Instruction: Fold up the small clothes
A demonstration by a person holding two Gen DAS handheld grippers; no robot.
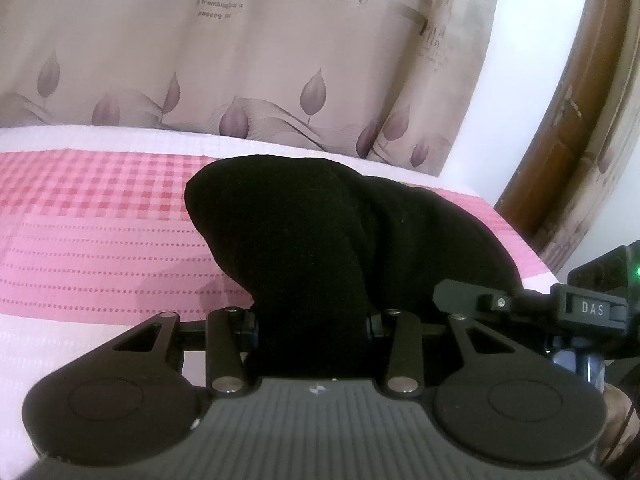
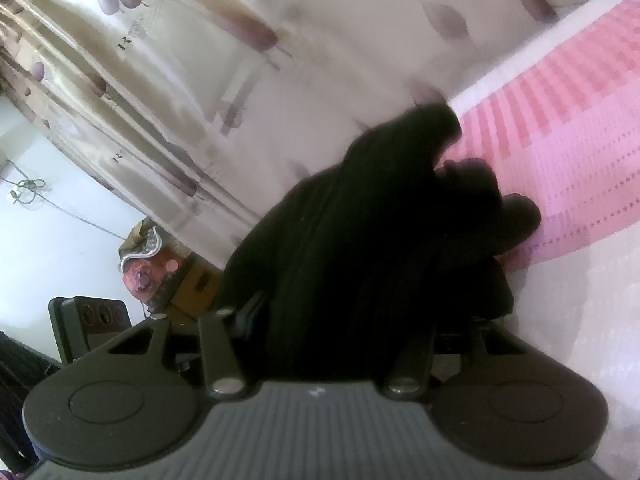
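From my left camera the black garment (image 1: 320, 240) swallows the left gripper's (image 1: 312, 330) fingertips, so I can't see them. My right view is motion-blurred: the curtain (image 2: 240, 60) print is unreadable, and the right gripper's (image 2: 336, 320) fingertips are buried in dark cloth.

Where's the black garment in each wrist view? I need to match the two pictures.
Left wrist: black garment centre, bunched up from the left gripper's jaws.
Right wrist: garment centre, rising rightward from the right gripper's jaws.
Shared landmark: pink checked bedcover behind it.
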